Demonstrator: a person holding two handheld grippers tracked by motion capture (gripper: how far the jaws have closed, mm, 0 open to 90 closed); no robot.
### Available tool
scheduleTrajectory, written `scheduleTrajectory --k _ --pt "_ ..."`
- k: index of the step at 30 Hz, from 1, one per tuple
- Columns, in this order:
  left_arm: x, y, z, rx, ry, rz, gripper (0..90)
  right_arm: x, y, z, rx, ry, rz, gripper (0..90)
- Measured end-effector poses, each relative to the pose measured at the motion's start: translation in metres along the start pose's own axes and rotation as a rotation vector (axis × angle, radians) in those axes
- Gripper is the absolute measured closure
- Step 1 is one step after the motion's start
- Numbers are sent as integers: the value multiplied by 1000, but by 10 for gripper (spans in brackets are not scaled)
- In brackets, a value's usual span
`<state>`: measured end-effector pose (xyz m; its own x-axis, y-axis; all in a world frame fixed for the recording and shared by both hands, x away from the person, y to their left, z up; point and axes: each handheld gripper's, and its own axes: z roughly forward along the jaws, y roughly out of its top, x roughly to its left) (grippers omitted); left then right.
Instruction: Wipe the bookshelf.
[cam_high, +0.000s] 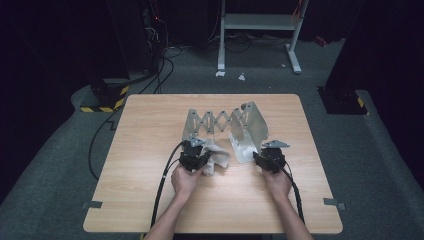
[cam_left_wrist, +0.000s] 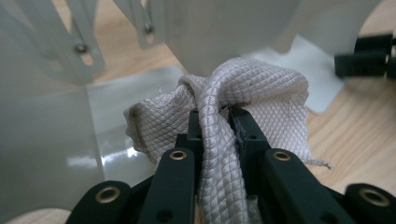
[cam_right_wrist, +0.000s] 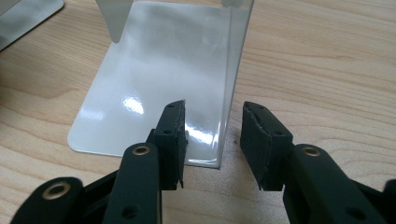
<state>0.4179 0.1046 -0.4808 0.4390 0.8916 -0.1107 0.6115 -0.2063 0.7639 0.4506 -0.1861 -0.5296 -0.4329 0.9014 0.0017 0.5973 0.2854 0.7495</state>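
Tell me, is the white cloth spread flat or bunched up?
Bunched up: the white cloth is gathered into folds, pinched by the left gripper.

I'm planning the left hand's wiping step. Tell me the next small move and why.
Probably carry the cloth onto the metal rack's plate and start wiping. The left tool is shut on the bunched cloth, which hangs right in front of the plate, while the right tool stands open astride the rack's upright edge, not yet clamping it.

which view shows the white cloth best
The left gripper view: the white cloth sits close up, its quilted weave clear, pinched between the left gripper. The high view shows it small.
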Motion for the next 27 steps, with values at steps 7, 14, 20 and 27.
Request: scheduleTrajectory --k 7,14,20,27 --pt "1 14 -18 -72 4 -2 792 0 0 0 0 0 -4 605" --pt "3 37 -34 -115 -7 -3 791 0 0 0 0 2 -6 606" --pt "5 51 -41 -132 -25 -6 790 1 0 0 -1 1 -5 606" --pt "11 70 -46 -141 -29 -10 789 1 0 0 0 2 -6 606"
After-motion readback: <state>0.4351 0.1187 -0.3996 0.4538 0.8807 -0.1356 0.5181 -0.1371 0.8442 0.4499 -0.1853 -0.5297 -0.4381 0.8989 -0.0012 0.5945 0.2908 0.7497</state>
